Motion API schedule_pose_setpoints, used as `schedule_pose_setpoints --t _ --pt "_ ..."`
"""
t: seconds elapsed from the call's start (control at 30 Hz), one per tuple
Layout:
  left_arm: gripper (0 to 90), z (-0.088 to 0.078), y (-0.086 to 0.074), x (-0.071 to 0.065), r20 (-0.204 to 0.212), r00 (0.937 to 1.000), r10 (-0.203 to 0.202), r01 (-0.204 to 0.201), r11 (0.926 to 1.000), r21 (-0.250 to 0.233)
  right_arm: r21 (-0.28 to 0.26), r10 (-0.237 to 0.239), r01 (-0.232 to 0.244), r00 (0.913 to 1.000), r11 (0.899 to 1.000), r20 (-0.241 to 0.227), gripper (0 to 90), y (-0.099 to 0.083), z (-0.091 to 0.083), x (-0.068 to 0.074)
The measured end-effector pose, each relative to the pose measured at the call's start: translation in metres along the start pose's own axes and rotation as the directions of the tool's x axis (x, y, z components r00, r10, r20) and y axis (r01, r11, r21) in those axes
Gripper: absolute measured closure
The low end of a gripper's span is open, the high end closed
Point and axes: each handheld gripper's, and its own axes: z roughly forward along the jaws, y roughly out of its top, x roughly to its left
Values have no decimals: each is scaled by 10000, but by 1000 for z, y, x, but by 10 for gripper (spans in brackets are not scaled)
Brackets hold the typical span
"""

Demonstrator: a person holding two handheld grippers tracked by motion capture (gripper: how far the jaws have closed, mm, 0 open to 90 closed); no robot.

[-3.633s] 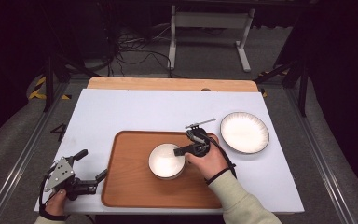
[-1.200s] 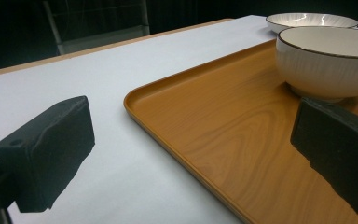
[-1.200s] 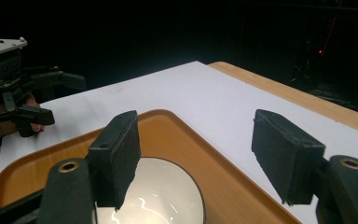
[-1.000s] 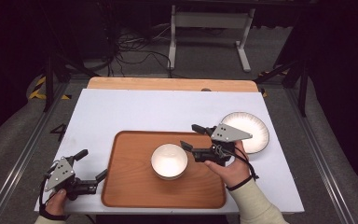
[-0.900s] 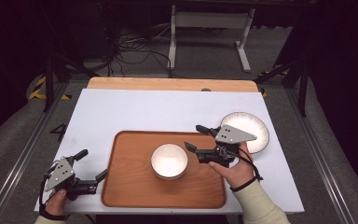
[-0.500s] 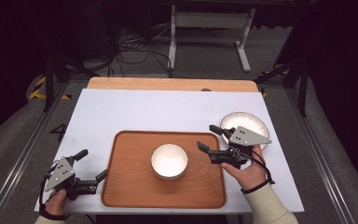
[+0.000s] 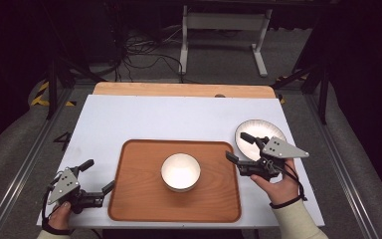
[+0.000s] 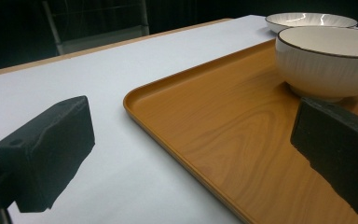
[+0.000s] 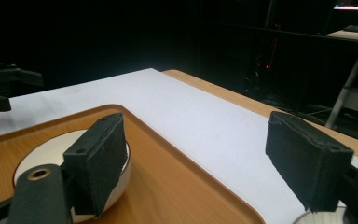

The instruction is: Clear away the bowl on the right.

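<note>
A white bowl sits mid-tray as the right tongs, spread and just opened wider, hover empty beside the plate. Gripping its rim squarely looks wise. Left tongs rest spread on the bench.
</note>
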Motion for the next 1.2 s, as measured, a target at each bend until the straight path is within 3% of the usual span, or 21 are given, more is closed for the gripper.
schedule_pose_setpoints --t 0.3,0.53,0.87,1.13,1.2 --pt "2 0 0 0 -6 10000 -48 48 10000 12 108 54 -59 9989 9999 457 203 -11 -14 -13" --pt "2 0 0 0 -7 10000 -40 40 10000 19 -254 138 -122 9977 9996 659 196 -29 -22 -20" --pt "2 0 0 0 -31 10000 -7 7 10000 30 -541 319 -269 9951 9982 932 182 -49 -29 -21" --pt "2 0 0 0 -35 10000 -17 17 10000 25 -442 280 -235 9942 9987 1039 182 -68 -26 -19" --pt "2 0 0 -1 -37 10000 -10 10 10000 34 -410 324 -274 9917 9988 1246 182 -72 -24 -17"
